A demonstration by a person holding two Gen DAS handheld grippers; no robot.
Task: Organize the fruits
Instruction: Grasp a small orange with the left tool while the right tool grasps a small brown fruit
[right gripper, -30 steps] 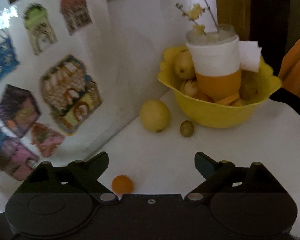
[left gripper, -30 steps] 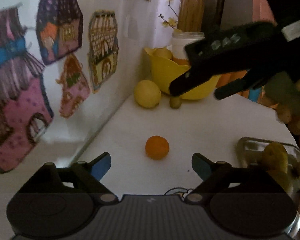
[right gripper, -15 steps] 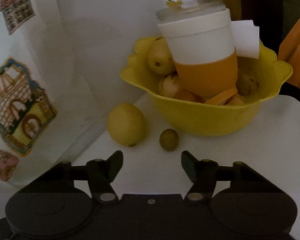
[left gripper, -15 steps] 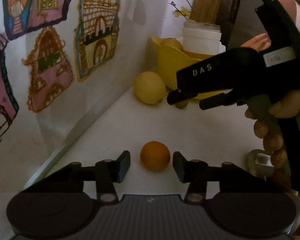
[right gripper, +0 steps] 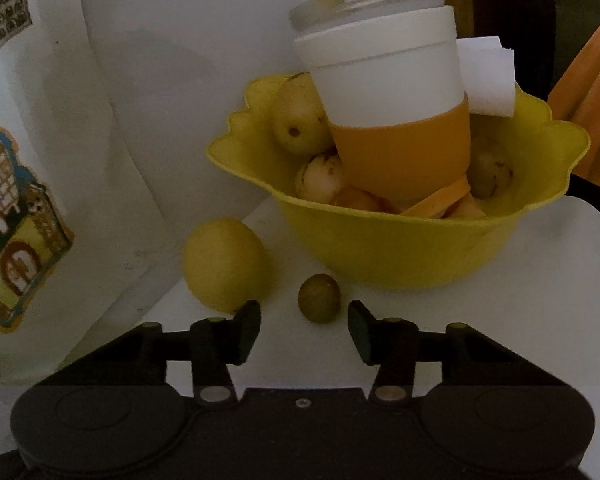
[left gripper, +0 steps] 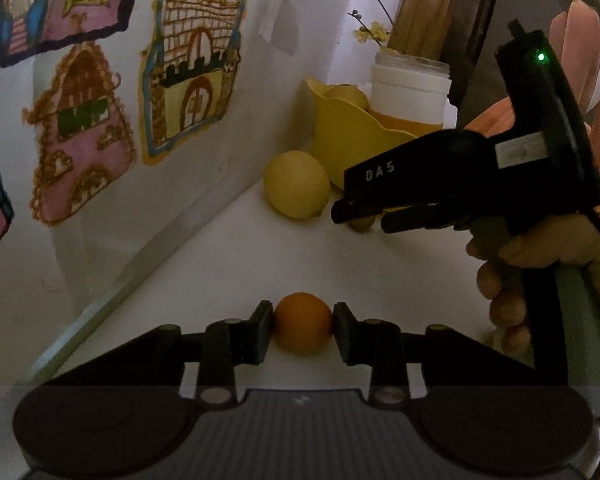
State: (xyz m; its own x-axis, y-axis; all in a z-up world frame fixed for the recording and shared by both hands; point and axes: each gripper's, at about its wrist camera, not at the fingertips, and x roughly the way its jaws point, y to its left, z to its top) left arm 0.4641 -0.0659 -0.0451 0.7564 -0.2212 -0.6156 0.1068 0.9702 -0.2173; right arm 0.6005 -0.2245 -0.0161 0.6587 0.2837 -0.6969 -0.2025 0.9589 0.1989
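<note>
Left gripper (left gripper: 303,326) clamped on the little orange (left gripper: 302,322), out on the white table (left gripper: 400,264) well in front of the yellow bowl (right gripper: 400,248), probably headed into it. Right gripper (right gripper: 304,330) just been closing, pads not touching the small green fruit (right gripper: 319,298) right by the bowl, next to the lemon (right gripper: 224,264).

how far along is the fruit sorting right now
Done: several fruits already lie in the yellow bowl around a cup. In hand: the left tongs have just closed on the small orange fruit, which sits on the table; the right tongs have been closing toward the small green fruit, pads not yet touching. Left: both of those, plus the large yellow fruit beside the bowl.
</note>
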